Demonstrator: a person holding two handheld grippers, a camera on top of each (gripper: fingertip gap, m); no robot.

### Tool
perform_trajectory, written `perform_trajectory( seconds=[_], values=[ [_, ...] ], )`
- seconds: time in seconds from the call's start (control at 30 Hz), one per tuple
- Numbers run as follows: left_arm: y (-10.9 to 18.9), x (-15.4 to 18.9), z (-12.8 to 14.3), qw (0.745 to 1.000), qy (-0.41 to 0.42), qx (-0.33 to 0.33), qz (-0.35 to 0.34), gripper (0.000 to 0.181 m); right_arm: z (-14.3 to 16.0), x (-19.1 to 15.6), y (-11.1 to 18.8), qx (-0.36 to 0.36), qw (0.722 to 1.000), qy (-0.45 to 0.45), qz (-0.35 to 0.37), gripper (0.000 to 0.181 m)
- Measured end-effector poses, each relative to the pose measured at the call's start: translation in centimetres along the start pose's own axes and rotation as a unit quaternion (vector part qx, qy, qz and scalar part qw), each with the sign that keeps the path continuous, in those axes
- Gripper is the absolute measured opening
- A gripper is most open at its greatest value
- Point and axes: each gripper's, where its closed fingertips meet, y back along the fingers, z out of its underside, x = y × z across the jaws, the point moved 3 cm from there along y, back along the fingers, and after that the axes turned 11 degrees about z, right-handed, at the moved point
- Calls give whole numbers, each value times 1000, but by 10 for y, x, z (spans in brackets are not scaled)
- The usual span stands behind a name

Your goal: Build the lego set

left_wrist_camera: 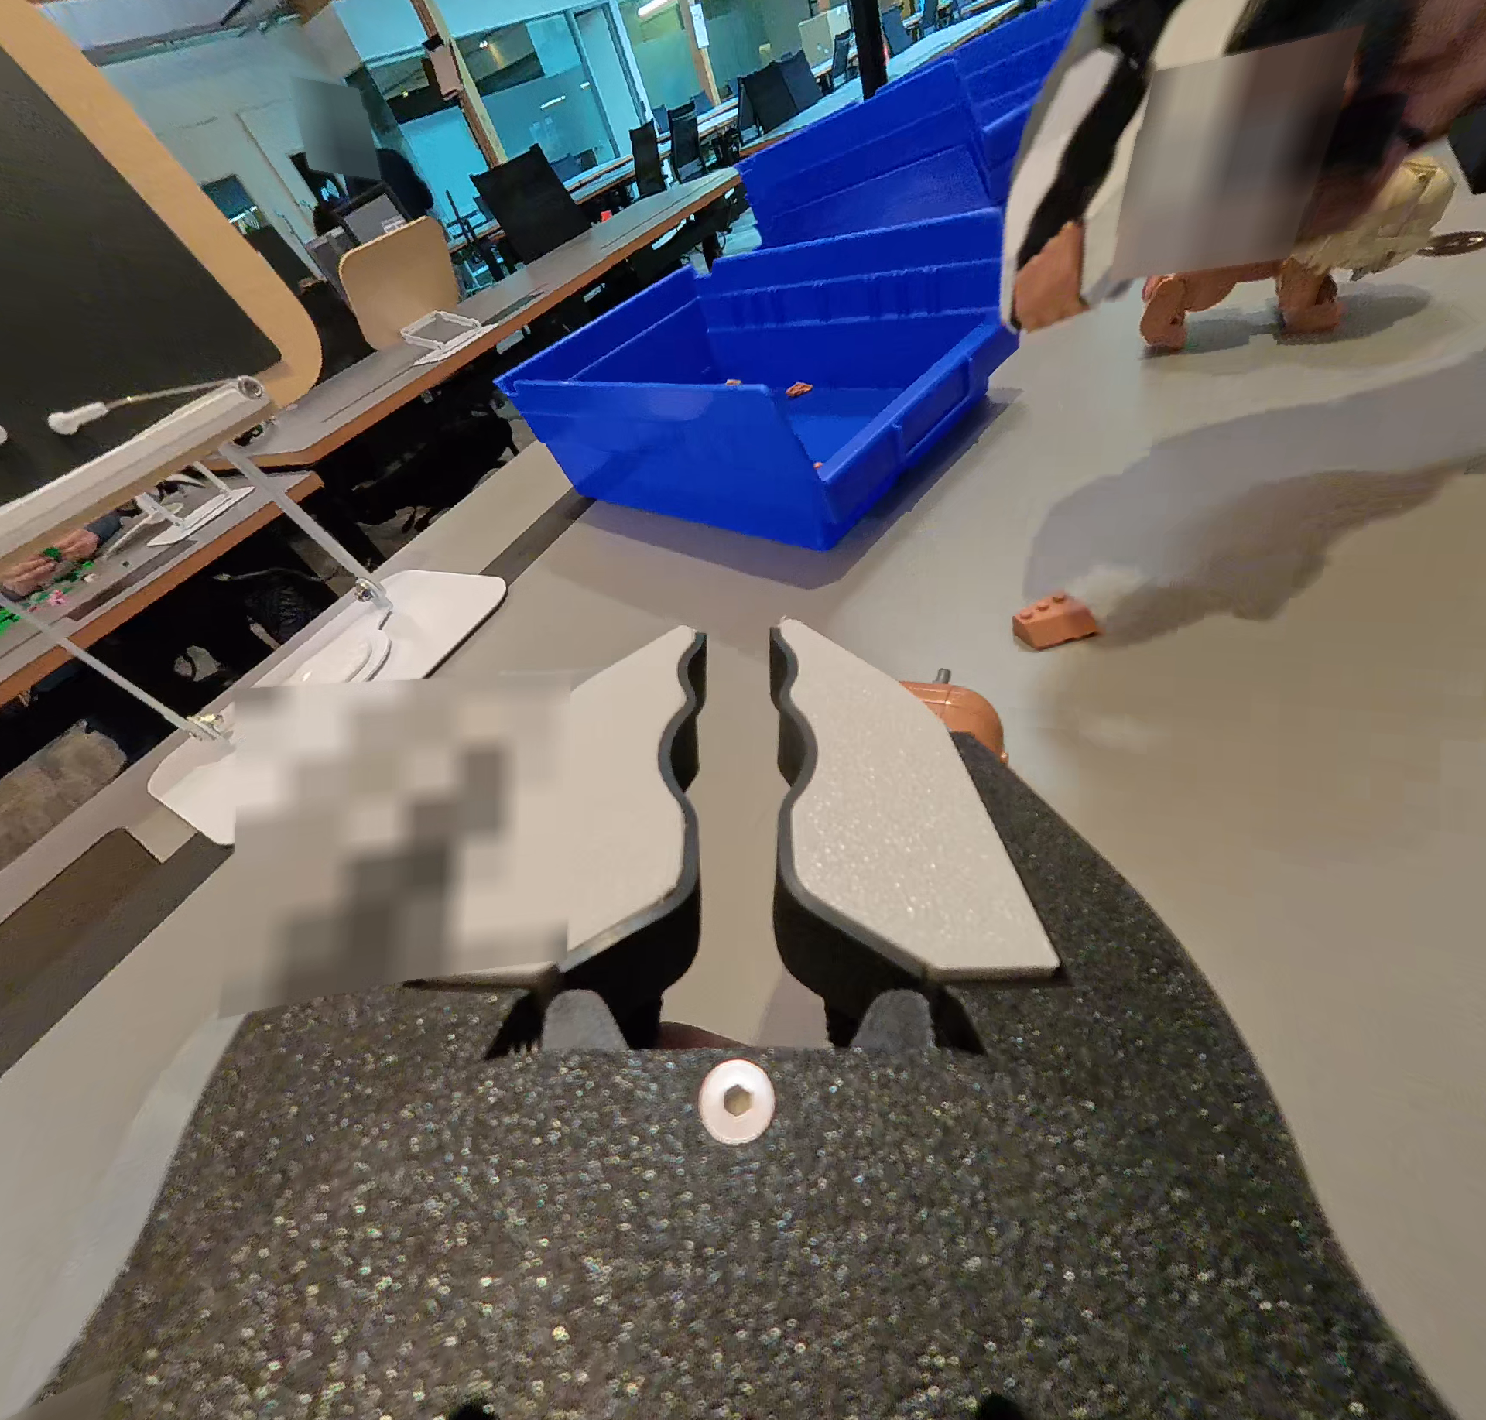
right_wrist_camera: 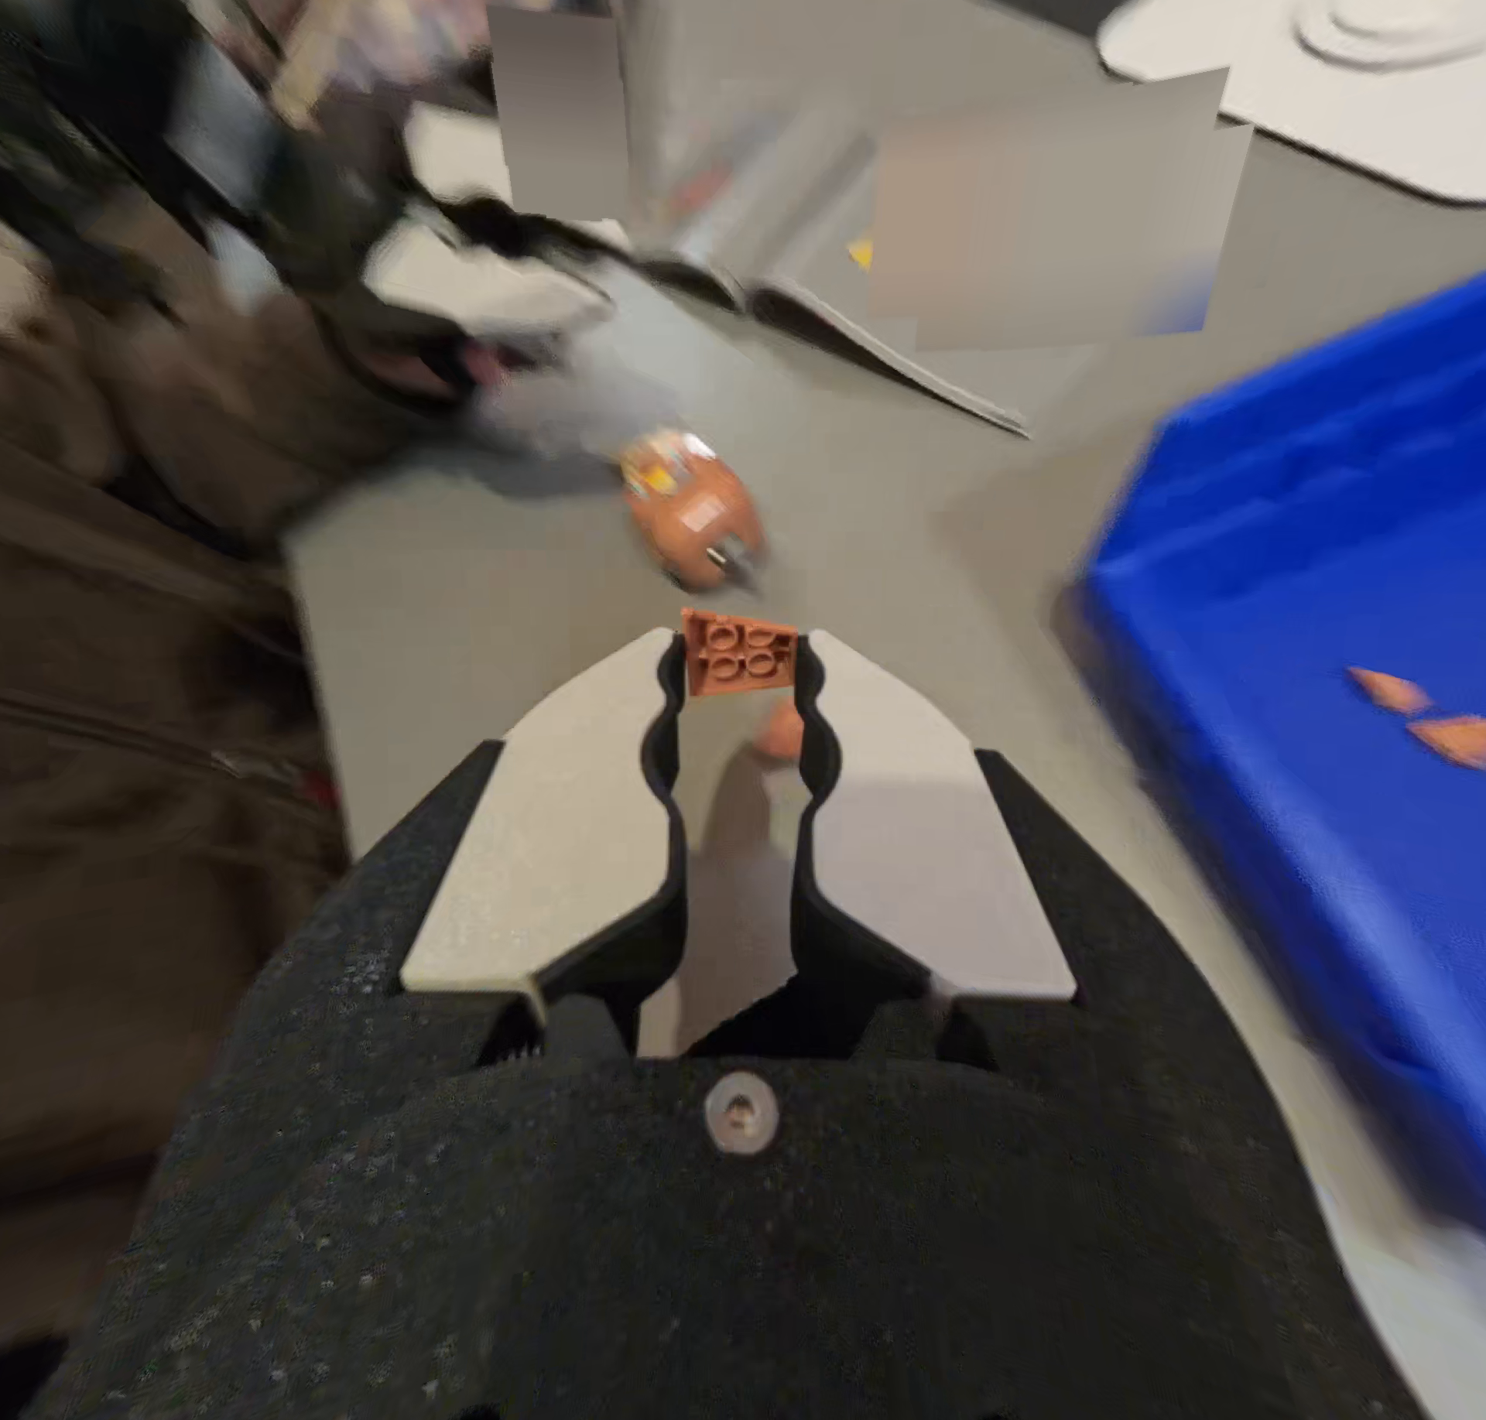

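Right tongs (right_wrist_camera: pixel 740 662) pinch brown brick (right_wrist_camera: pixel 738 652) at tips, above desk (right_wrist_camera: pixel 482 618). Left tongs (left_wrist_camera: pixel 737 642) narrow, empty; blue bin (left_wrist_camera: pixel 724 449) ahead.

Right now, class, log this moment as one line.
right gripper: shut on brown brick | left gripper: open, empty | blue bin: few pieces

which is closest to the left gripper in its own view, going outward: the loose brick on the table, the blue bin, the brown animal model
From the left gripper:
1. Loose brick, on the table just right of the fingertips.
2. Blue bin, straight ahead, slightly left.
3. Brown animal model, far right, beyond the brick.
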Motion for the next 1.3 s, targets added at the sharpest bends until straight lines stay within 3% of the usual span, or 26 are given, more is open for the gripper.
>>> perform_trajectory(
  seconds=[0.1, 0.27, 0.43, 0.7, 0.87, 1.1, 1.3],
  values=[
    [1, 8, -4, 1000, -16, -8, -3, 15, 5, -35, -20, 81, 989, -90, -85, 26],
    [8, 39, 7, 998, -27, -46, 17, 15, 31, -52, -61, 74, 975, -168, -127, 26],
    [16, 79, 25, 996, -20, -82, 35, 18, 41, -79, -76, 34, 971, -162, -174, 26],
    [10, 107, 24, 992, -78, -89, 40, 28, 39, -113, -90, 26, 958, -138, -249, 26],
    [11, 115, 15, 991, -111, -57, 45, 25, 36, -121, -89, 31, 953, -123, -275, 26],
    [8, 118, 12, 983, -172, -54, 19, 26, 31, -124, -94, 27, 942, -148, -299, 26],
    [10, 114, 16, 982, -178, -61, 22, 20, 30, -124, -101, 12, 945, -139, -296, 26]
  ],
)
